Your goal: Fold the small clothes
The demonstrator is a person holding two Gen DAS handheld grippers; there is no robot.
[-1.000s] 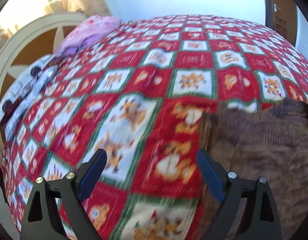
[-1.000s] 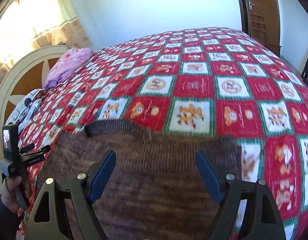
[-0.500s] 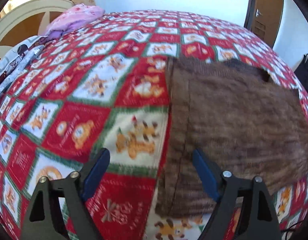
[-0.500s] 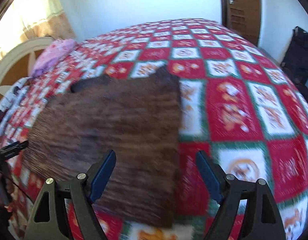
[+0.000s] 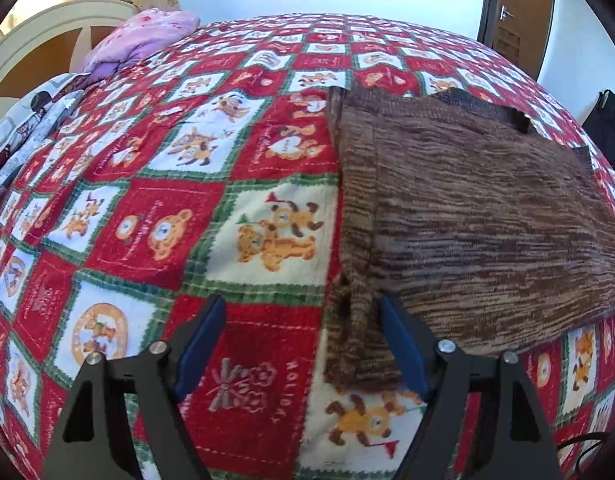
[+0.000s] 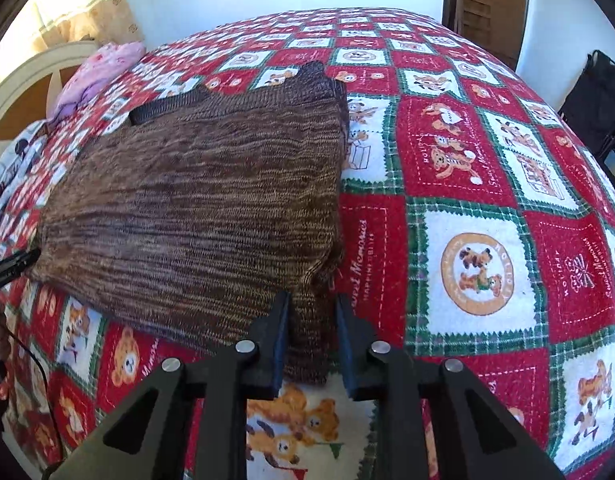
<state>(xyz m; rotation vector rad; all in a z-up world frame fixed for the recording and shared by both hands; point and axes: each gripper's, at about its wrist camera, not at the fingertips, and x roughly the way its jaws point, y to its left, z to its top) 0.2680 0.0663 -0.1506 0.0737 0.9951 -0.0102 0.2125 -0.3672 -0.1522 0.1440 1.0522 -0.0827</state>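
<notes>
You are working both near corners of the brown, streaky knitted sweater [image 6: 203, 200], which is lying flat on the red, white and green teddy-bear patchwork bedspread [image 6: 487, 216], its dark ribbed collar [image 6: 167, 106] pointing away from you toward the far side of the bed. Its long axis is running from the hem nearest you up to that collar, so any fold you are setting up will be going along that line.

Your right gripper [image 6: 311, 344] is sitting right on the sweater's near right corner. Its jaws have just been closing, and they are now standing narrow with the knit corner bunched between the blue pads, which look to be pressing on it (a firm hold, as far as the right wrist view lets me judge).

Your left gripper [image 5: 299, 344] is lagging. Its jaws have been easing inward but are standing wide apart; the sweater's near left corner [image 5: 359, 344] is lying toward the right-hand pad, touching or just beside it, while the other pad is hovering over bare bedspread. That side is not gripped yet.

So the right hand is the nearer one; the left probably needs the cloth centred before closing.
</notes>
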